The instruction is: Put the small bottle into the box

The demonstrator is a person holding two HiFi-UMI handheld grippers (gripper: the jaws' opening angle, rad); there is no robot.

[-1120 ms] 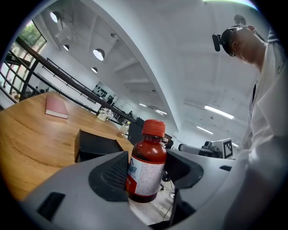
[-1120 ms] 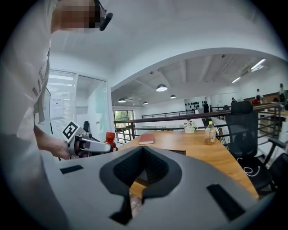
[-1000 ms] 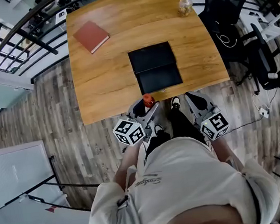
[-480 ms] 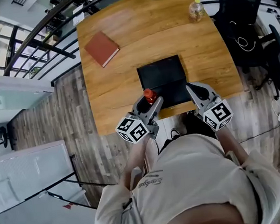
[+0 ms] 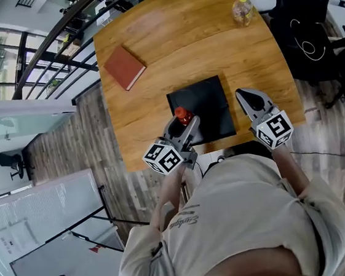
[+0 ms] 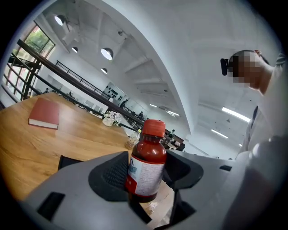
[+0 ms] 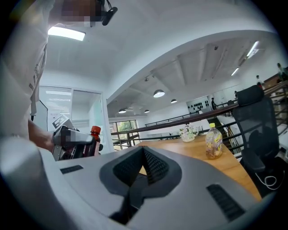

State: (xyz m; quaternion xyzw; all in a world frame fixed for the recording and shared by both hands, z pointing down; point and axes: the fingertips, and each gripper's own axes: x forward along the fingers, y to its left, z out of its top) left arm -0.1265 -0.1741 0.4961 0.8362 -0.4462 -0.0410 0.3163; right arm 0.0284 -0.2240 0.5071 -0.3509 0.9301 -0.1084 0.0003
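— Where is the small bottle (image 6: 146, 164)?
— Clamped upright in the left gripper (image 5: 182, 129), over the near left corner of the black box (image 5: 209, 102) on the wooden table (image 5: 168, 42).
— And the right gripper (image 5: 250, 99)?
— Jaws pressed together, holding nothing, just right of the box.

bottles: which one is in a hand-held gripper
The red-capped small bottle, clamped in the left hand-held gripper; the yellow-capped bottle stands free at the far corner of the table.

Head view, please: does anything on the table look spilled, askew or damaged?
Nothing stands out. The small bottle sits upright and capped in the left gripper; the black box, red book and far bottle look intact, no spill visible.
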